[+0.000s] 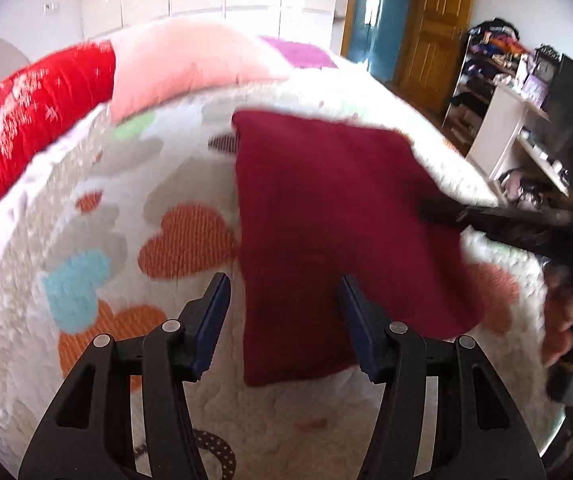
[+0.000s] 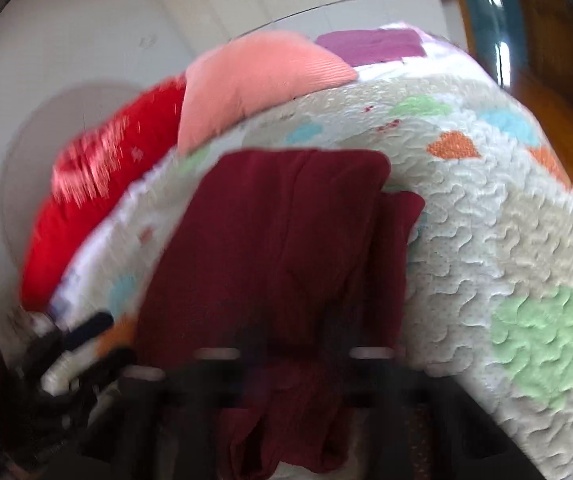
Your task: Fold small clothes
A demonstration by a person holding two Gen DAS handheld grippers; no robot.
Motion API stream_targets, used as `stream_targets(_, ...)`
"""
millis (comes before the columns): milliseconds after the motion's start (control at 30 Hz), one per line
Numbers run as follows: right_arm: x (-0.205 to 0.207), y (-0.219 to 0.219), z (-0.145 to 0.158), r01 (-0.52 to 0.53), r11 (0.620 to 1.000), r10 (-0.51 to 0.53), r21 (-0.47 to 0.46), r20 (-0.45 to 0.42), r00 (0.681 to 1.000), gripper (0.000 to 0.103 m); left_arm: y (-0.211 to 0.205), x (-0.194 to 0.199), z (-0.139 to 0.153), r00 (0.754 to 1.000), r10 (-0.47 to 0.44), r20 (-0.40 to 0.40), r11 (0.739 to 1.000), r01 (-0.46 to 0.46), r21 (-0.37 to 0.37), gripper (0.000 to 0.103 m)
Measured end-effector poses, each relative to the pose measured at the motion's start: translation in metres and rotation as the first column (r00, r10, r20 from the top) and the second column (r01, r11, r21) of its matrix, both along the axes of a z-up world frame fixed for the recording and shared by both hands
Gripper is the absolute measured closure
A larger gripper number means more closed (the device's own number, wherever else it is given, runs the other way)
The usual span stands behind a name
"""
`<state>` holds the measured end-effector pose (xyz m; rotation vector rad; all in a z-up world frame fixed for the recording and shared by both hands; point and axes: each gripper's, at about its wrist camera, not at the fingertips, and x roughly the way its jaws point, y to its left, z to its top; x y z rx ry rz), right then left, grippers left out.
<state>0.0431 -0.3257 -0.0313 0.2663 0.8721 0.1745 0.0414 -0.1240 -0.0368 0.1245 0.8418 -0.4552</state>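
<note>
Quilted white bedspread (image 1: 98,208) with orange, blue and green hearts covers the bed on which you work; behind it stand a white wall, a wooden door (image 1: 434,28) and an open shelf unit (image 1: 502,120) crowded with small items. Along the bed's far edge lie a red pillow (image 1: 34,116), a pink cushion (image 1: 182,64) and a purple cloth (image 1: 298,54).

Dark red garment (image 1: 338,220): it lies spread on the bedspread toward the right edge of the bed, reaching from near the far edge to the near edge, where the right wrist view shows its bunched lower end hanging over.

Your left gripper (image 1: 284,300): the jaws stand well apart, with the garment's left border lying between them. Neither blue pad (image 1: 214,320) presses on the cloth, so nothing is held.

Your right gripper (image 2: 294,360): in its own view the fingers are smeared by motion blur. They stand close together, nearly closed, with the garment's near end bunched between them; they appear to pinch this fold, though the blur leaves the contact itself unclear. In the left wrist view the same tool enters from the right edge, its tips over the garment's right border.
</note>
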Motion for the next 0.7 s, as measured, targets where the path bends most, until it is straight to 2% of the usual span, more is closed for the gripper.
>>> stream_targets(67, -0.010, -0.001, 0.003, 0.001, 0.999, 0.000, -0.041, 0.035, 0.999, 0.087, -0.005, 0.005, -0.011, 1.000, -0.013, -0.007, 1.000, 0.013, -0.007, 0.047)
stream_targets(133, -0.005, -0.011, -0.011, 0.054, 0.995, -0.054, -0.079, -0.002, 0.999, 0.086, -0.006, 0.015, -0.025, 0.999, -0.013, -0.030, 1.000, 0.012, -0.016, 0.047)
stream_targets(200, 0.003, -0.016, -0.025, 0.062, 0.997, -0.063, -0.052, -0.028, 0.998, 0.086, -0.010, 0.009, -0.023, 1.000, -0.004, -0.031, 1.000, 0.004, -0.014, 0.047)
stream_targets(267, -0.001, -0.019, -0.019, 0.074, 0.997, -0.074, -0.029, -0.005, 0.997, 0.086, -0.008, 0.005, -0.012, 1.000, -0.007, -0.012, 1.000, 0.007, -0.019, 0.047)
stream_targets(300, -0.004, -0.021, -0.013, 0.082, 0.997, -0.082, -0.011, 0.006, 0.997, 0.084, -0.007, 0.005, -0.007, 1.000, -0.005, 0.000, 1.000, 0.005, -0.017, 0.047)
stream_targets(367, -0.010, -0.028, 0.000, 0.117, 0.993, -0.118, 0.019, 0.039, 0.992, 0.072, -0.005, 0.010, 0.006, 0.999, 0.008, 0.049, 1.000, -0.007, -0.015, 0.047)
stream_targets(400, -0.012, -0.033, 0.008, 0.147, 0.989, -0.148, 0.019, 0.064, 0.987, 0.062, -0.006, 0.014, 0.010, 0.998, 0.013, 0.056, 1.000, -0.012, -0.015, 0.047)
stream_targets(467, -0.004, -0.039, 0.016, 0.169, 0.985, -0.171, 0.023, 0.086, 0.982, 0.050, -0.009, 0.026, 0.013, 0.998, 0.027, 0.051, 1.000, -0.027, -0.013, 0.047)
stream_targets(567, 0.023, -0.044, 0.012, 0.175, 0.984, -0.177, 0.034, 0.040, 0.983, 0.050, -0.015, 0.044, 0.010, 0.997, 0.056, 0.050, 0.998, -0.056, -0.014, 0.047)
stream_targets(600, 0.038, -0.044, 0.004, 0.164, 0.985, -0.164, 0.047, 0.003, 0.986, 0.053, -0.017, 0.051, 0.007, 0.997, 0.063, 0.039, 0.998, -0.063, -0.007, 0.047)
stream_targets(633, 0.047, -0.042, -0.002, 0.142, 0.988, -0.141, 0.055, -0.022, 0.990, 0.079, -0.019, 0.056, 0.003, 0.997, 0.066, 0.029, 0.998, -0.065, -0.011, 0.047)
stream_targets(667, 0.054, -0.038, -0.005, 0.114, 0.992, -0.112, 0.048, -0.031, 0.993, 0.092, -0.020, 0.060, 0.001, 0.997, 0.067, 0.027, 0.998, -0.067, -0.011, 0.047)
stream_targets(700, 0.060, -0.030, -0.004, 0.091, 0.996, -0.091, -0.020, -0.017, 0.996, 0.093, -0.022, 0.063, -0.002, 0.997, 0.069, 0.028, 0.998, -0.068, -0.005, 0.046)
